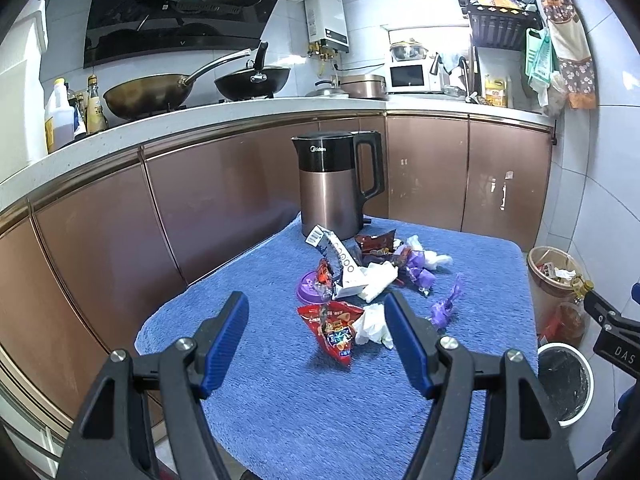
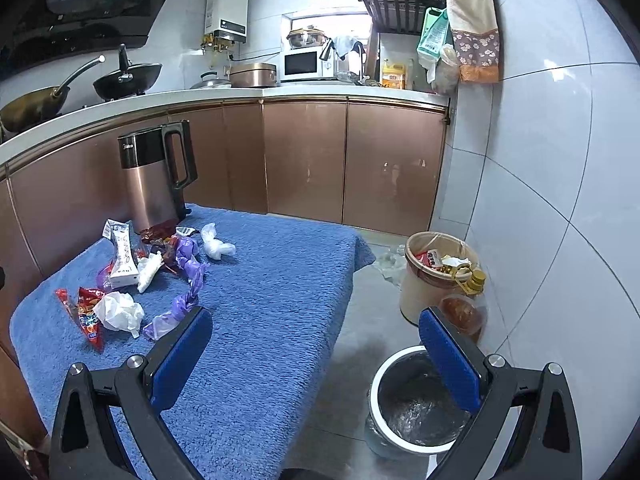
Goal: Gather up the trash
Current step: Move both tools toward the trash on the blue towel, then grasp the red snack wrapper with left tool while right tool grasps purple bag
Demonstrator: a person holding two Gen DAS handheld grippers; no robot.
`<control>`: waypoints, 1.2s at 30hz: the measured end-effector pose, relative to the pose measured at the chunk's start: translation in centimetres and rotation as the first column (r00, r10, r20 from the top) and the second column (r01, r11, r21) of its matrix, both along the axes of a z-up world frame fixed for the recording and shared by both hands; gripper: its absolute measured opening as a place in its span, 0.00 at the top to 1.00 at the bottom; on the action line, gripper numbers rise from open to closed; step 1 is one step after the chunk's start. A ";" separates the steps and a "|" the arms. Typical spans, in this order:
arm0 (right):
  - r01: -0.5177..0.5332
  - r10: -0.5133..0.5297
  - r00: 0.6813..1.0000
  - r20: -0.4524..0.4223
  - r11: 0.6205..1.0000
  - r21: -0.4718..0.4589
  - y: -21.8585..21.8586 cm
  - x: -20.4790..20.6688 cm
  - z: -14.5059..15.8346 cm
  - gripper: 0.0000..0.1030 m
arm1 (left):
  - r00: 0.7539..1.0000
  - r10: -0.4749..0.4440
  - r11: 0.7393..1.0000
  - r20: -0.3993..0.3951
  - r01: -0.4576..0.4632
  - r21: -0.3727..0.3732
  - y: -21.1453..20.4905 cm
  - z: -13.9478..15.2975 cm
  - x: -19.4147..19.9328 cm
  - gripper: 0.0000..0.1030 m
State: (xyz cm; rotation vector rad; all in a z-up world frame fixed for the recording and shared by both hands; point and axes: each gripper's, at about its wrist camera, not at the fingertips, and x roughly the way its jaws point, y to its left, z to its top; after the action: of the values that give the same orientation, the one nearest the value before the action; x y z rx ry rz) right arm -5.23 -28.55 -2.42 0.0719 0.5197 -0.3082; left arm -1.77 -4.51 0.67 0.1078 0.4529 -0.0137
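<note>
A heap of trash lies on a blue towel-covered table (image 1: 280, 392): a red snack wrapper (image 1: 334, 332), a crumpled white tissue (image 1: 372, 324), a purple wrapper (image 1: 446, 308), a purple lid (image 1: 310, 286) and a white carton (image 1: 344, 264). My left gripper (image 1: 316, 308) is open and empty, just above and in front of the red wrapper. My right gripper (image 2: 316, 328) is open and empty over the table's right edge, beside a white-rimmed bin (image 2: 416, 404) with a black liner on the floor. The red wrapper (image 2: 86, 318), tissue (image 2: 120, 312) and purple wrapper (image 2: 176, 312) lie to its left.
A copper and black kettle (image 1: 336, 184) stands at the table's far edge behind the trash. A tan bin (image 2: 436, 272) full of rubbish and an oil bottle (image 2: 466, 304) stand by the tiled wall. Brown cabinets and a counter with woks run behind.
</note>
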 end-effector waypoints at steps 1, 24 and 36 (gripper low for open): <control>0.002 -0.002 1.000 0.002 1.000 0.000 -0.1 -0.1 0.1 0.00 | 1.000 -0.002 1.000 0.003 0.002 0.000 0.0 0.1 -0.1 0.33; -0.265 0.288 0.956 -0.063 0.934 0.241 1.5 7.0 -2.5 0.27 | 0.934 -0.229 0.956 -0.275 0.162 -0.246 3.1 -6.1 7.9 0.34; -0.365 0.457 0.871 -0.181 0.848 0.383 4.8 17.3 -8.6 0.39 | 0.891 -0.266 0.894 -0.368 0.086 -0.439 6.2 -10.6 16.2 0.41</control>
State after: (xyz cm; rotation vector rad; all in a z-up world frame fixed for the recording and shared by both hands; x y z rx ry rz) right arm 12.02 -23.75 -10.99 0.2507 0.8378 0.2081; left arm 14.47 1.66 -9.93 -0.2798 0.8634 -0.3228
